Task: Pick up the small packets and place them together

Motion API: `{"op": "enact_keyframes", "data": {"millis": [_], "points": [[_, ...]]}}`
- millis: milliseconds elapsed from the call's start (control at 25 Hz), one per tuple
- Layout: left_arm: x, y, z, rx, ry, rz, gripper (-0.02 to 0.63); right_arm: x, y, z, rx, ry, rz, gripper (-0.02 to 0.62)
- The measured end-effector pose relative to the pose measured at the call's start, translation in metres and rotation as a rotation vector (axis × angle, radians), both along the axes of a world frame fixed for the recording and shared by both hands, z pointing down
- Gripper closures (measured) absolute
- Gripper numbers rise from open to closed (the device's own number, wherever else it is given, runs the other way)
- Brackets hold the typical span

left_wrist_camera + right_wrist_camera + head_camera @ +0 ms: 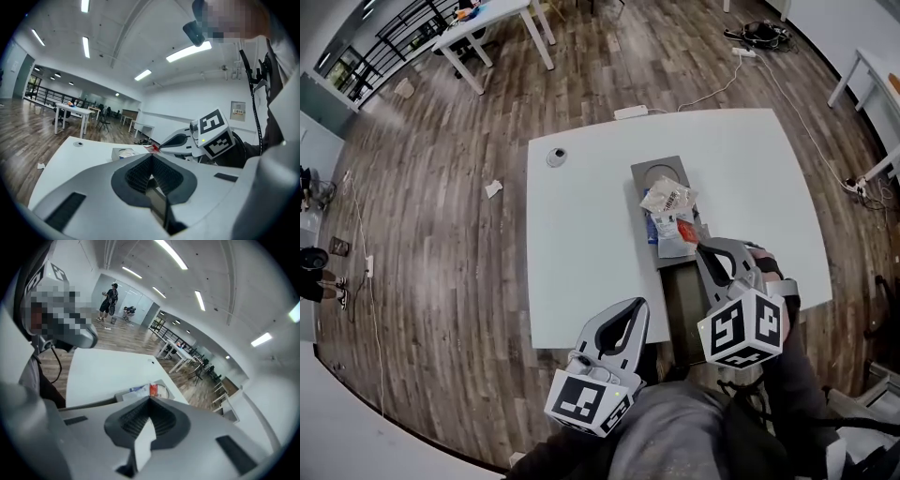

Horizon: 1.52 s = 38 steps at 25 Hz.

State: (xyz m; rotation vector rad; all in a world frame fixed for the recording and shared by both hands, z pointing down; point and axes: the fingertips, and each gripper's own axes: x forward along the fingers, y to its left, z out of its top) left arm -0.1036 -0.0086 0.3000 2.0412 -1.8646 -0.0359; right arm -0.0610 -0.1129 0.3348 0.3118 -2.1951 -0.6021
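A grey tray (661, 172) lies on the white table (581, 244) and holds a crumpled white packet (667, 199) and a blue-and-white packet (673, 230). My right gripper (701, 246) hovers at the tray's near end, shut on a small red-and-white packet (152, 149) whose red end pokes past its tips. In the right gripper view the same packet (153, 390) shows beyond that gripper (150, 399), over the tray (140, 392). My left gripper (639, 304) is held off the table's near edge, shut and empty. Its tips (151, 156) meet in the left gripper view.
A small round grey object (556, 157) sits at the table's far left corner. A dark grey piece (682, 300) adjoins the tray's near end. A power strip (630, 112) and cables lie on the wooden floor beyond. Two people (111, 303) are far off.
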Motion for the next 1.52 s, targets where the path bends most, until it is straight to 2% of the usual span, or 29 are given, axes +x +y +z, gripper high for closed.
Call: {"op": "enact_keyframes", "data": {"millis": [240, 400, 560, 760, 920, 1120, 1320, 1520], "points": [[-0.049, -0.014, 0.018, -0.055, 0.004, -0.055, 0.603, -0.047, -0.052, 0.022, 0.063, 0.045, 0.005, 0.591], [-0.073, -0.021, 0.032, -0.092, 0.016, -0.087, 0.603, -0.059, -0.056, 0.050, 0.025, 0.082, -0.006, 0.591], [-0.076, -0.021, 0.043, -0.122, 0.033, -0.093, 0.603, -0.061, -0.043, 0.068, -0.033, 0.101, -0.028, 0.589], [-0.070, -0.021, 0.044, -0.121, 0.036, -0.089, 0.603, -0.057, -0.041, 0.065, -0.051, 0.076, -0.021, 0.578], [-0.067, -0.020, 0.038, -0.107, 0.023, -0.089, 0.603, -0.057, -0.046, 0.041, -0.040, -0.029, 0.014, 0.572], [-0.055, -0.021, 0.022, -0.065, -0.012, -0.078, 0.603, -0.036, -0.049, -0.009, -0.032, -0.234, 0.089, 0.572], [-0.015, -0.016, 0.002, -0.031, -0.024, -0.030, 0.603, 0.011, -0.025, -0.050, -0.132, -0.468, 0.119, 0.572], [0.029, -0.008, -0.013, 0.023, -0.074, 0.056, 0.603, 0.059, 0.038, -0.060, -0.307, -0.681, 0.118, 0.576]]}}
